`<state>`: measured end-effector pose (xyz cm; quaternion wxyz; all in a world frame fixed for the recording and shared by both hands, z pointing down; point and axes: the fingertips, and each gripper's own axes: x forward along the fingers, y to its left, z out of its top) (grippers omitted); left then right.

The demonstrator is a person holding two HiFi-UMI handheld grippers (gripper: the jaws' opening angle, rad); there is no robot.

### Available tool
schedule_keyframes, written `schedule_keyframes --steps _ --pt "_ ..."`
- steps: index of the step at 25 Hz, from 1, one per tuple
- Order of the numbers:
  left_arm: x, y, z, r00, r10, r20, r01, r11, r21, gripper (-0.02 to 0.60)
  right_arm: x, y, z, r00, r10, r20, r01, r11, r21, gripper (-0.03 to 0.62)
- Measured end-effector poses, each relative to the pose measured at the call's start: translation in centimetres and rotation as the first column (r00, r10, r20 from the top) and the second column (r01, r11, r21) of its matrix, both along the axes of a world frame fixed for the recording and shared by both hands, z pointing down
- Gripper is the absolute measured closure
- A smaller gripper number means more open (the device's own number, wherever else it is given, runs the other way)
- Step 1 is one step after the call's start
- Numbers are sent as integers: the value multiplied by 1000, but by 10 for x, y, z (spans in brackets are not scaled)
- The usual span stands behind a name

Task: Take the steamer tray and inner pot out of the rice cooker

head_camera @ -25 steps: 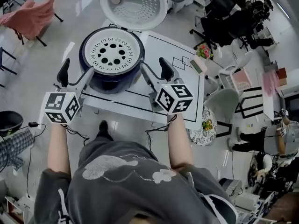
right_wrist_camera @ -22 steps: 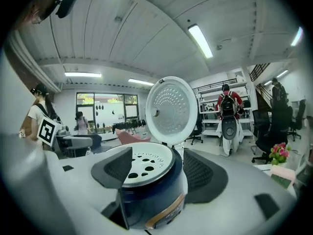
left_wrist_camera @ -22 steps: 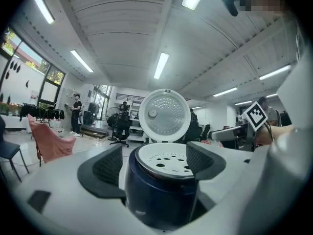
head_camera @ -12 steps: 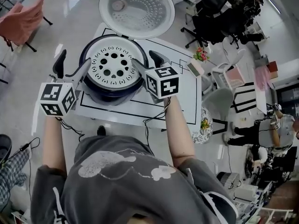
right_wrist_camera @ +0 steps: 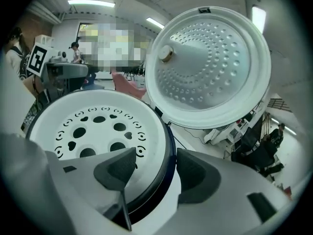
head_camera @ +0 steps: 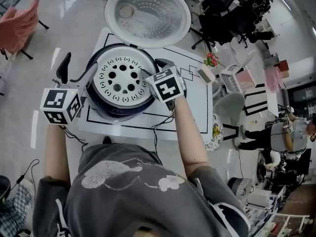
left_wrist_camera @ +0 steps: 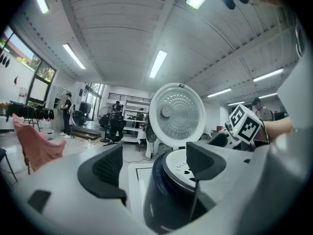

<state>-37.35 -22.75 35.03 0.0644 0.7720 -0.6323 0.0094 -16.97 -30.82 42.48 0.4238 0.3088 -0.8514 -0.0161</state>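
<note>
The dark blue rice cooker (head_camera: 106, 107) stands on a white table with its round lid (head_camera: 147, 15) swung up behind it. The white steamer tray (head_camera: 121, 78), full of holes, sits in its mouth and hides the inner pot. My right gripper (head_camera: 154, 68) tilts down over the cooker's right rim. In the right gripper view (right_wrist_camera: 154, 168) one jaw hangs above the steamer tray (right_wrist_camera: 98, 126) and the other outside the rim; the jaws have just been closing, with the rim between them but untouched. My left gripper (head_camera: 80, 63) is open and level at the cooker's left side (left_wrist_camera: 166, 195).
The table (head_camera: 192, 107) carries black outline markings and a small device (head_camera: 205, 74) near its right edge. A pink-draped chair (head_camera: 17, 26) stands far left. Office chairs, desks and a person (head_camera: 291, 132) fill the right side.
Both grippers have moved forward to the cooker. The right one has tipped downward and come to straddle the right rim; the left one now sits against the left side.
</note>
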Motion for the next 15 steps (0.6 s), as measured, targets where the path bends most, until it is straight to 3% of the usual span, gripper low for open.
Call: schedule_keyframes --steps 5,11,15 --pt "-1 -5 4 1000 16 -6 -17 1000 -10 179 1 -4 5 998 31 -60 -32 999 -11 323" --pt "8 -7 7 1000 29 -7 -29 1000 -10 179 11 -11 5 993 84 -81 -84 996 8 395" --pt "9 -5 4 999 34 -10 -34 999 2 179 4 -12 -12 996 88 -11 -88 995 46 467"
